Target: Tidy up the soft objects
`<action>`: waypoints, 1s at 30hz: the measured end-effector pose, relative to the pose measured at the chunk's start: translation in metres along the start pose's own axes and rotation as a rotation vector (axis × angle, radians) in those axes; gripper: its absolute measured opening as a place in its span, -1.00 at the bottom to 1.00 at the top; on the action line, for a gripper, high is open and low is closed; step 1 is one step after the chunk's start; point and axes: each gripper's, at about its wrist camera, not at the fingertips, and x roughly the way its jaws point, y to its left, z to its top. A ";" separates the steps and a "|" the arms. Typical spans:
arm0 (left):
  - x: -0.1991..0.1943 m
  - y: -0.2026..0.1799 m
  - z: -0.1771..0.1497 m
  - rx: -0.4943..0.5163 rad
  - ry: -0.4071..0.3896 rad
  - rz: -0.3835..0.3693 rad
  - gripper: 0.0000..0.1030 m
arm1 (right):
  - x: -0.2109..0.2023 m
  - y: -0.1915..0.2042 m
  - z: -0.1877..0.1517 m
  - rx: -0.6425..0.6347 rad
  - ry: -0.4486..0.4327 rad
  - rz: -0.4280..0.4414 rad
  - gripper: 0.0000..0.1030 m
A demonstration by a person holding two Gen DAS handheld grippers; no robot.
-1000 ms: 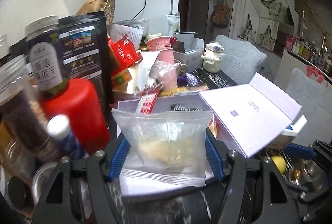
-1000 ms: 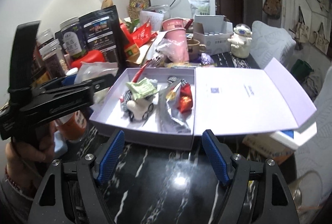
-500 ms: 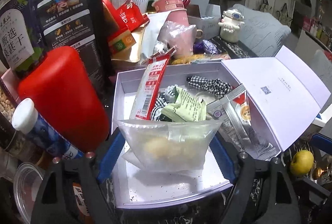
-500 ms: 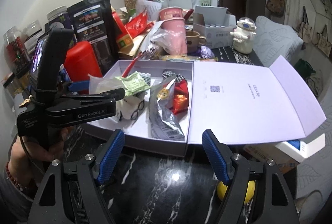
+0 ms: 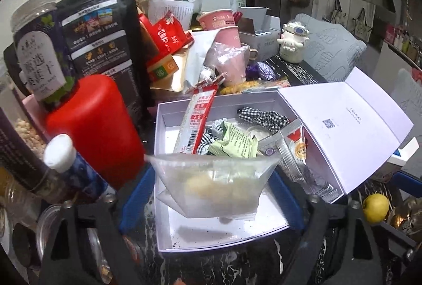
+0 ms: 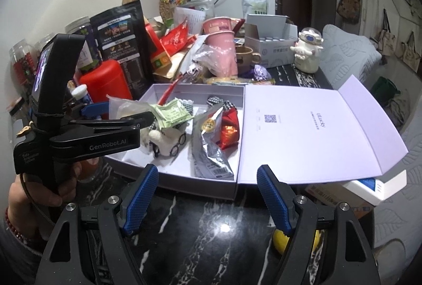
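Note:
My left gripper is shut on a clear plastic bag with a pale bun and holds it above the near left part of the open lilac box. The box holds a green packet, a red-and-white sachet, a silver pouch and checked cloth. In the right wrist view the left gripper hangs over the box's left side, with the bag in it. My right gripper is open and empty in front of the box.
A red canister, jars, a black pouch and snack packs crowd the left and back. The box lid lies open to the right. A yellow fruit lies on the black marble table. A white figurine stands behind.
My left gripper has carried the bag forward and up over the box's near left part. The right gripper has stayed open and drawn slightly closer to the box.

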 end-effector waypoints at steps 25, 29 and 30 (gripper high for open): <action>-0.098 0.009 0.002 0.010 -0.148 -0.016 0.95 | -0.066 0.020 0.006 -0.013 -0.119 -0.010 0.51; -0.116 0.013 -0.004 0.007 -0.161 -0.027 0.95 | -0.082 0.024 0.007 -0.021 -0.147 -0.018 0.51; -0.121 0.013 -0.007 0.009 -0.162 -0.024 0.95 | -0.086 0.025 0.006 -0.022 -0.152 -0.019 0.51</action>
